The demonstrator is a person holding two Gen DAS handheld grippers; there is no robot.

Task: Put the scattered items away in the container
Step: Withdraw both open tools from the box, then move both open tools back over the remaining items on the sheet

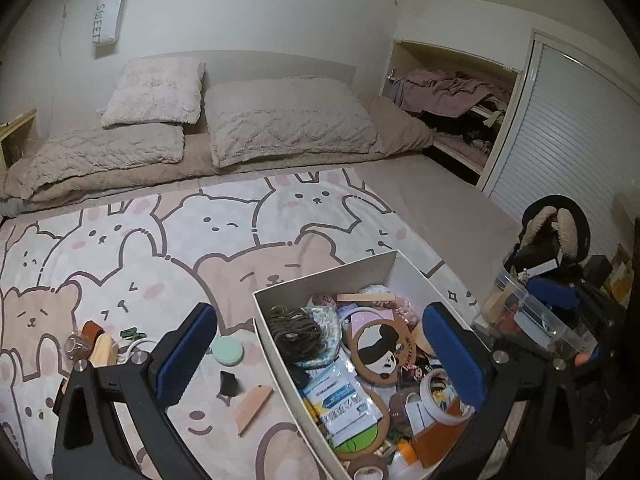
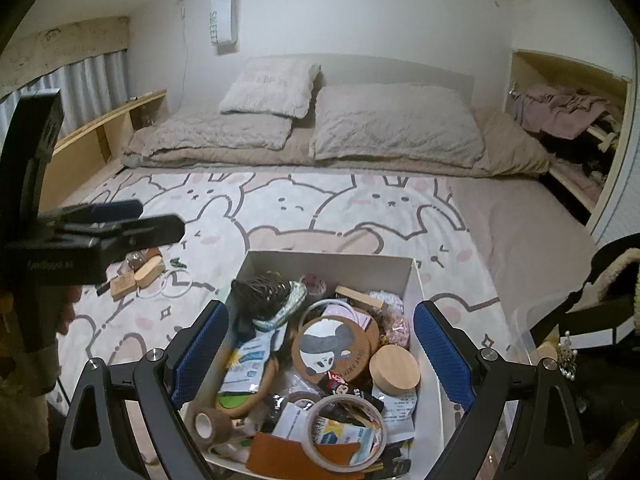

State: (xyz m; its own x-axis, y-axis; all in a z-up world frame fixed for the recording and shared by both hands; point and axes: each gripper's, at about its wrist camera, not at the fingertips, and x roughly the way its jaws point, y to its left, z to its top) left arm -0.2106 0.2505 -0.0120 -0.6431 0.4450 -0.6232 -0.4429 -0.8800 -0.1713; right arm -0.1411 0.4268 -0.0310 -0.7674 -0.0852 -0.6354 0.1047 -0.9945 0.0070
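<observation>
My right hand-held gripper [image 2: 322,350] hangs wide and empty over the white box [image 2: 416,276], which is already heaped. My left hand-held gripper [image 1: 320,354] is wide too, nothing between its pads. Loose bits lie on the bear blanket [image 1: 160,240] at about nine o'clock from the box: a mint disc [image 1: 226,351], a peach comb [image 1: 253,403], what may be a black clip [image 1: 229,384]. The thin comb could slip flat from the pads, or the overfull heap could spill.
</observation>
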